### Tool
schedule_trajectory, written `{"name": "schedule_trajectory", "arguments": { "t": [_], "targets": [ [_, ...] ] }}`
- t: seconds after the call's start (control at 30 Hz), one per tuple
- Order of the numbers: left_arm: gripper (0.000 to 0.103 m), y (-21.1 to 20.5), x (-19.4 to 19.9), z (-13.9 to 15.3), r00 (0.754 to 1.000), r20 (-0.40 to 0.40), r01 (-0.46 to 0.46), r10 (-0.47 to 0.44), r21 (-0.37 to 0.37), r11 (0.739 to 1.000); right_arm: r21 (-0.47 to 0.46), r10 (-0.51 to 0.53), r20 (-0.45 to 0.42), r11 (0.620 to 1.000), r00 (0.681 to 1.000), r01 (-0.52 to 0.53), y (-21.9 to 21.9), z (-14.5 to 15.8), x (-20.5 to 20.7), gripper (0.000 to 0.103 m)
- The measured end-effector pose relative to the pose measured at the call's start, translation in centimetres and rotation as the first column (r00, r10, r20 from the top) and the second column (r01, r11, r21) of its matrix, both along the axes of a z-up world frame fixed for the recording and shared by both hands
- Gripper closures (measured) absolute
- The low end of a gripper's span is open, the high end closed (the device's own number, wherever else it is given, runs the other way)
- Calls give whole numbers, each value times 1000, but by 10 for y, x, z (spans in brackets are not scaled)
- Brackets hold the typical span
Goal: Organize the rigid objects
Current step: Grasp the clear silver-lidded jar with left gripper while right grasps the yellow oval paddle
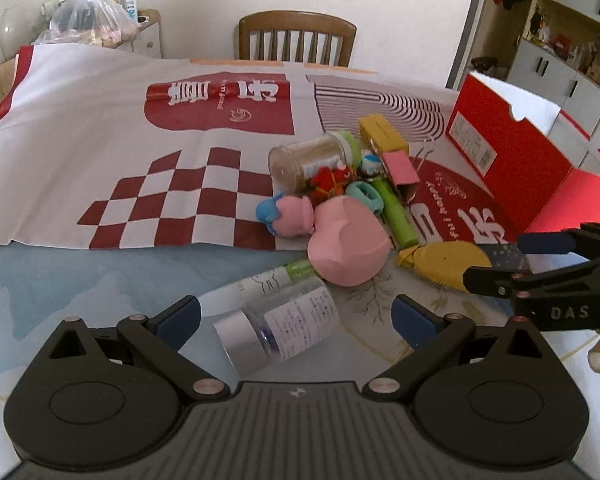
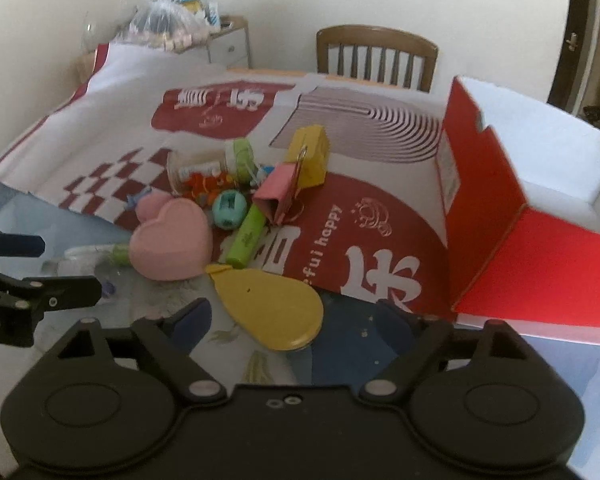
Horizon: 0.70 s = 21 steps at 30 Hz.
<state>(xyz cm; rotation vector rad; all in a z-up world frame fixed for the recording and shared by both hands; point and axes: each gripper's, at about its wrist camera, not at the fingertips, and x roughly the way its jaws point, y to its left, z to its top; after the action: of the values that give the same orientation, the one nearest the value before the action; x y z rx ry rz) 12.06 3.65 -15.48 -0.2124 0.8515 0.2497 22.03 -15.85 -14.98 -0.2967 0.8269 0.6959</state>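
Observation:
A pile of small objects lies on the table: a pink heart-shaped box (image 1: 348, 244) (image 2: 172, 244), a clear bottle with a silver cap (image 1: 278, 326), a white and green tube (image 1: 256, 286), a yellow flat scoop (image 1: 448, 262) (image 2: 272, 308), a green stick (image 1: 398, 216) (image 2: 246, 236), a clear jar with a green lid (image 1: 312, 156) (image 2: 210, 164), a yellow box (image 1: 382, 132) (image 2: 310, 152) and a pink clipped box (image 1: 400, 168) (image 2: 278, 194). My left gripper (image 1: 296, 316) is open around the clear bottle. My right gripper (image 2: 294, 318) is open over the yellow scoop.
An open red cardboard box (image 1: 512, 152) (image 2: 500, 216) stands at the right. A red and white printed sheet (image 1: 140, 140) covers the far table. A wooden chair (image 1: 296, 36) stands behind. A filled plastic bag (image 1: 88, 16) sits at the far left.

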Motion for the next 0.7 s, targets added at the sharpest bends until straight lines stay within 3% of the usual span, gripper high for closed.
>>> {"name": "schedule_trajectory", "arguments": {
  "t": [0.53, 0.7],
  "targets": [
    [6, 7, 10, -17, 992, -59, -113, 108, -84, 990, -45, 42, -8, 998, 999, -42, 22, -20, 10, 24],
    [17, 11, 14, -17, 987, -73, -151, 144, -110, 982, -42, 32, -17, 999, 999, -32, 25, -22, 12, 30]
  ]
}}
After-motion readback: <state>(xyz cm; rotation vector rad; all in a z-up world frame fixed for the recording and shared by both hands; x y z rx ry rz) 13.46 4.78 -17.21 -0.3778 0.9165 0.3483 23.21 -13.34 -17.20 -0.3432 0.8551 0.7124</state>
